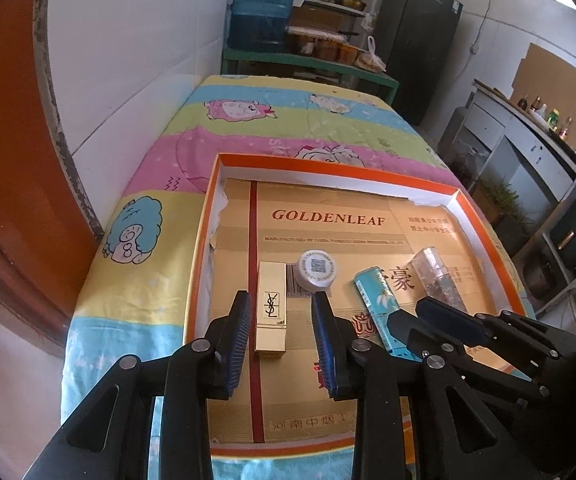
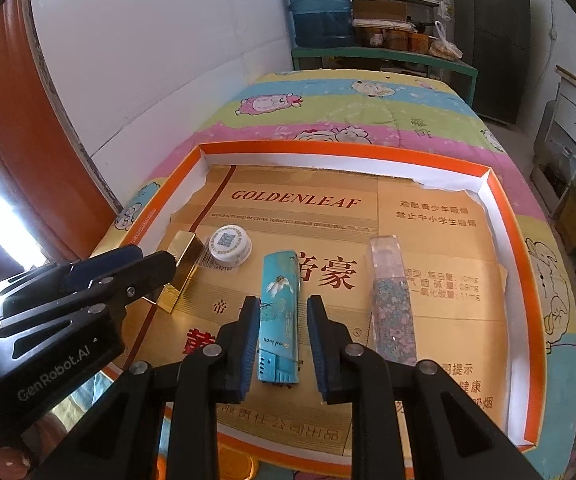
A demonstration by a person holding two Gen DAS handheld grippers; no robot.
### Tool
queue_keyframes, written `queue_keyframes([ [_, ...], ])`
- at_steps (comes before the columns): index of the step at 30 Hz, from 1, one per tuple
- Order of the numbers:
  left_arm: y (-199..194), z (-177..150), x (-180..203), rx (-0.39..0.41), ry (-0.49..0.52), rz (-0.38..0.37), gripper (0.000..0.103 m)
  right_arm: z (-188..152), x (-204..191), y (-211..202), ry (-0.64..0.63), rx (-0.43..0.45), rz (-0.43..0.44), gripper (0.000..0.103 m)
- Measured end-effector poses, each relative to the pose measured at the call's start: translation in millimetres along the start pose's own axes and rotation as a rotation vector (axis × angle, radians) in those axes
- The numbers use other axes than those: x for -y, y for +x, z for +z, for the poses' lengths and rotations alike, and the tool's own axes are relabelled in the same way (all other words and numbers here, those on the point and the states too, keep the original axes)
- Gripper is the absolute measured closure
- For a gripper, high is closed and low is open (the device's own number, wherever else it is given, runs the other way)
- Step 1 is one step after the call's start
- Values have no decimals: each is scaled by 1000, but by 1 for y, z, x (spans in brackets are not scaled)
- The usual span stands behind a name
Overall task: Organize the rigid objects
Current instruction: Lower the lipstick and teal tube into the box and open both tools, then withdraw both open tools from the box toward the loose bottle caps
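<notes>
An orange-rimmed shallow box (image 1: 203, 240) (image 2: 504, 208), lined with gold GOLDENLEAF card, holds several items. A gold YSL lipstick case (image 1: 271, 304) (image 2: 181, 268) lies between the open fingers of my left gripper (image 1: 281, 320), apart from both pads. A white round cap (image 1: 316, 270) (image 2: 229, 245) sits just beyond it. A blue lighter (image 2: 279, 320) (image 1: 380, 304) lies between the open fingers of my right gripper (image 2: 281, 330), untouched. A clear glitter tube (image 2: 392, 300) (image 1: 440, 276) lies to its right.
The box rests on a cartoon-print bedcover (image 1: 247, 120) on a bed beside a white wall (image 1: 127, 60). An orange door (image 1: 3, 160) stands at the left. A water jug (image 1: 261, 8), shelves and a dark fridge (image 1: 416, 36) stand beyond the bed.
</notes>
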State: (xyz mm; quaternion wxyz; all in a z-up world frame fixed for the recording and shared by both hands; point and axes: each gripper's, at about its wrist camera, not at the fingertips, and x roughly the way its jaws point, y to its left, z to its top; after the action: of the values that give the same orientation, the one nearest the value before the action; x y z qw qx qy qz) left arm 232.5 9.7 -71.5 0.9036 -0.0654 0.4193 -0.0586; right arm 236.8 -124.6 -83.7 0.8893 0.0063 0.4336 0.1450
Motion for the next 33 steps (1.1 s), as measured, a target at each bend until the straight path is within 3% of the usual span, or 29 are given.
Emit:
queue_keyframes([
  [14, -28, -11, 2, 28, -2, -9, 71, -10, -3, -25, 7, 17, -17, 79],
  [16, -33, -12, 2, 37, -3, -10, 71, -12, -4, -29, 8, 22, -24, 74],
  [18, -40, -14, 2, 47, -4, -12, 70, -13, -6, -34, 5, 30, -30, 58],
  [20, -47, -16, 2, 59, -4, -13, 69, -15, -8, -40, -1, 40, -37, 53],
  [33, -86, -30, 2, 103, -1, -12, 69, -28, -16, -73, -7, 73, -60, 53],
])
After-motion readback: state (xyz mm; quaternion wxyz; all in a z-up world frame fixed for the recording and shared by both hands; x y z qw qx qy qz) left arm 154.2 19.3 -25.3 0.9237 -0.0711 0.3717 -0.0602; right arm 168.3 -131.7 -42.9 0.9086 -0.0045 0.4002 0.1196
